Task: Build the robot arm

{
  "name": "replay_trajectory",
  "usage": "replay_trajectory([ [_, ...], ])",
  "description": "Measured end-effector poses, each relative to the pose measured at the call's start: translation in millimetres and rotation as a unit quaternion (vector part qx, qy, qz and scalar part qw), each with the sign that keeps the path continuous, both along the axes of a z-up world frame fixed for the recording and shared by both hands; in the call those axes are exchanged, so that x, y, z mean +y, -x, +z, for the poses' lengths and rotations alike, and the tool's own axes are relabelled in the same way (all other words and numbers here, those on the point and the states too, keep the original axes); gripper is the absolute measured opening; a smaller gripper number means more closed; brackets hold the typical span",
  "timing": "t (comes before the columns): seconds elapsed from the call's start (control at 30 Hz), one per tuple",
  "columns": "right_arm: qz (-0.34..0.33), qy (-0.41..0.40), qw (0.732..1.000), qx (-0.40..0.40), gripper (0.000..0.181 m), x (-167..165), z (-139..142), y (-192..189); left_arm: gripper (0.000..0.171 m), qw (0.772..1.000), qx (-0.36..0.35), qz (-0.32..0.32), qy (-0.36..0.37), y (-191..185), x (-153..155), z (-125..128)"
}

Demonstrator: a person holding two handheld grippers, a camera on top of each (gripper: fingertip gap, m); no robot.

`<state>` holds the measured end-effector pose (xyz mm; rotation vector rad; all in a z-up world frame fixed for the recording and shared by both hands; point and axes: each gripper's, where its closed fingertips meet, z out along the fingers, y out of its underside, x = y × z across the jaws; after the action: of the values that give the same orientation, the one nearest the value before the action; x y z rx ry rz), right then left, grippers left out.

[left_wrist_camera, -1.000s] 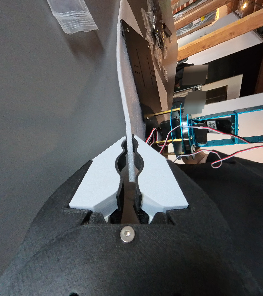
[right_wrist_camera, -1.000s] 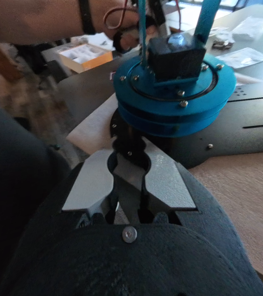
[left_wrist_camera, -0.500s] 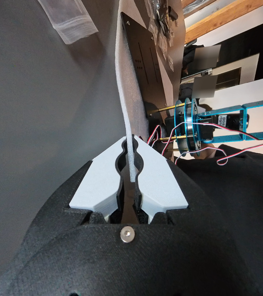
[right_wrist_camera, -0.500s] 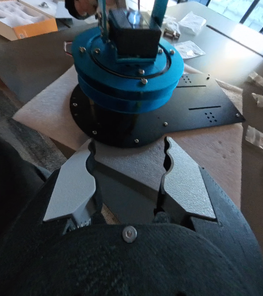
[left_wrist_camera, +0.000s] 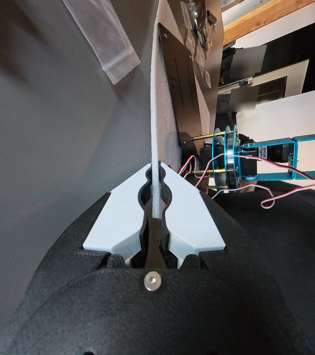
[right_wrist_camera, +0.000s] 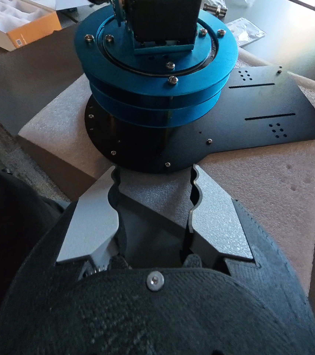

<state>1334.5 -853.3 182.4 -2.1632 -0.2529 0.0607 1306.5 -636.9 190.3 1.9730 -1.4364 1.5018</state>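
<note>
My left gripper (left_wrist_camera: pixel 155 165) is shut on the edge of a thin white foam sheet (left_wrist_camera: pixel 153 115), seen edge-on. On the sheet lies a black base plate (left_wrist_camera: pixel 174 80) that carries a small blue robot arm (left_wrist_camera: pixel 227 159) with red and white wires (left_wrist_camera: pixel 268 165). My right gripper (right_wrist_camera: pixel 154 169) is open and empty. It hovers over a corner of the foam sheet (right_wrist_camera: pixel 248 182), its fingertips just short of the round edge of the black base plate (right_wrist_camera: pixel 229 123). The blue turntable (right_wrist_camera: pixel 152 80) with a black servo (right_wrist_camera: pixel 164 19) stands right ahead of it.
A clear plastic bag (left_wrist_camera: pixel 106 44) lies on the grey table (left_wrist_camera: pixel 47 134). Small bags of hardware (left_wrist_camera: pixel 198 25) lie beyond the plate. An orange and white box (right_wrist_camera: pixel 18 28) sits at the far left of the right wrist view, and plastic bags (right_wrist_camera: pixel 245 32) at the far right. The grippers' ends are close to 25 cm from one another.
My right gripper has opened and drawn back from the base plate's edge. A person's hand near the arm has left the view. My left gripper has kept its hold on the foam.
</note>
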Motion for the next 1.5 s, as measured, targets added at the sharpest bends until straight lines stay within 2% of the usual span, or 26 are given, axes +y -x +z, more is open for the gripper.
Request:
replay_trajectory([
  [1.17,-0.111,0.006,0.994,-0.005,0.078,46.3,-0.2,29.8,0.0,0.987,0.045,-0.069,-0.14,-27.1,46.8,-6.2],
  [1.5,-0.117,0.005,0.993,-0.001,0.079,47.4,-0.2,31.1,0.001,0.991,0.039,-0.054,-0.112,-25.6,46.9,-7.8],
])
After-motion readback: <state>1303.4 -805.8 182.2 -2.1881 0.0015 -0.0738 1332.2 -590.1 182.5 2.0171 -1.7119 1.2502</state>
